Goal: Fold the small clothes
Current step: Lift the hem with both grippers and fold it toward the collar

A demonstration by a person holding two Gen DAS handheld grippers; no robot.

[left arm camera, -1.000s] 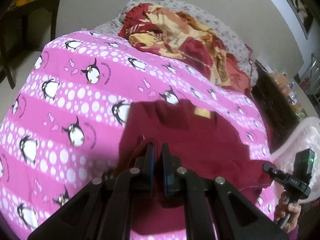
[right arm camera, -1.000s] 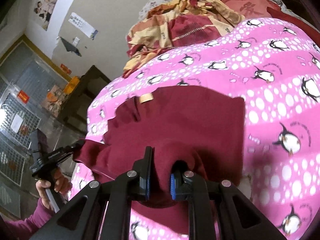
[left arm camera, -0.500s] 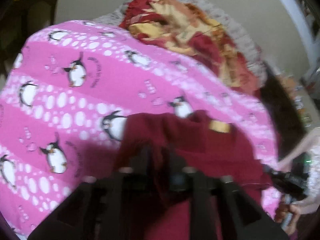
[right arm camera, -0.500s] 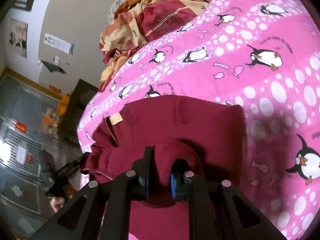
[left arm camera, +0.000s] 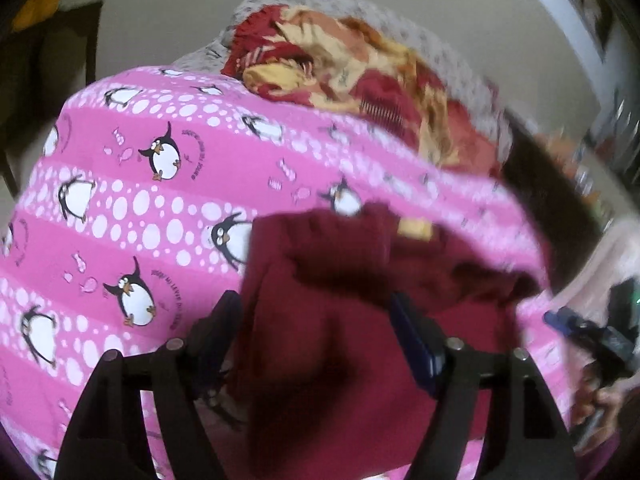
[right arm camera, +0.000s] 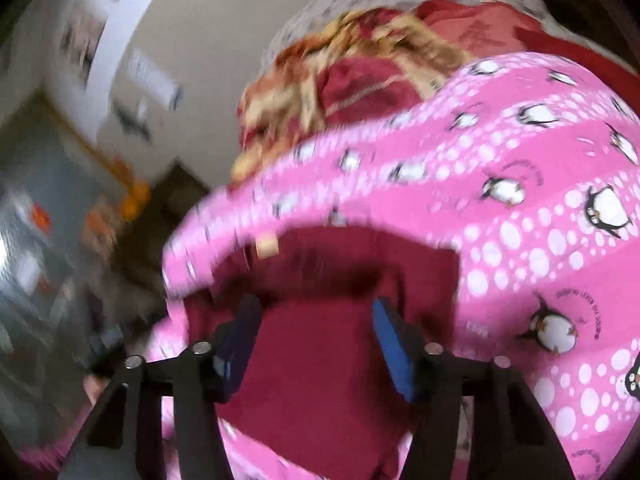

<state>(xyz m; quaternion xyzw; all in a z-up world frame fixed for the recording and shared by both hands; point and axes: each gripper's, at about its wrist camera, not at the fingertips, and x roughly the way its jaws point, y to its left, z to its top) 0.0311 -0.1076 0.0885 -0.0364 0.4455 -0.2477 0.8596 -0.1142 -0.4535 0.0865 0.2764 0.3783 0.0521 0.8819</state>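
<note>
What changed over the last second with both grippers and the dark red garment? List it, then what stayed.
Both grippers let go: the left gripper and right gripper, each shut on a bunch of the dark red knit garment a second ago, now stand open with the cloth lying loose between the fingers. The garment's near part has been carried forward over itself. Unchanged: the pink penguin-print bedspread and the crumpled red and yellow blanket behind.

A home bedroom (penguin-print bedspread [left arm camera: 120, 220], rumpled blanket [left arm camera: 360, 76]).
</note>
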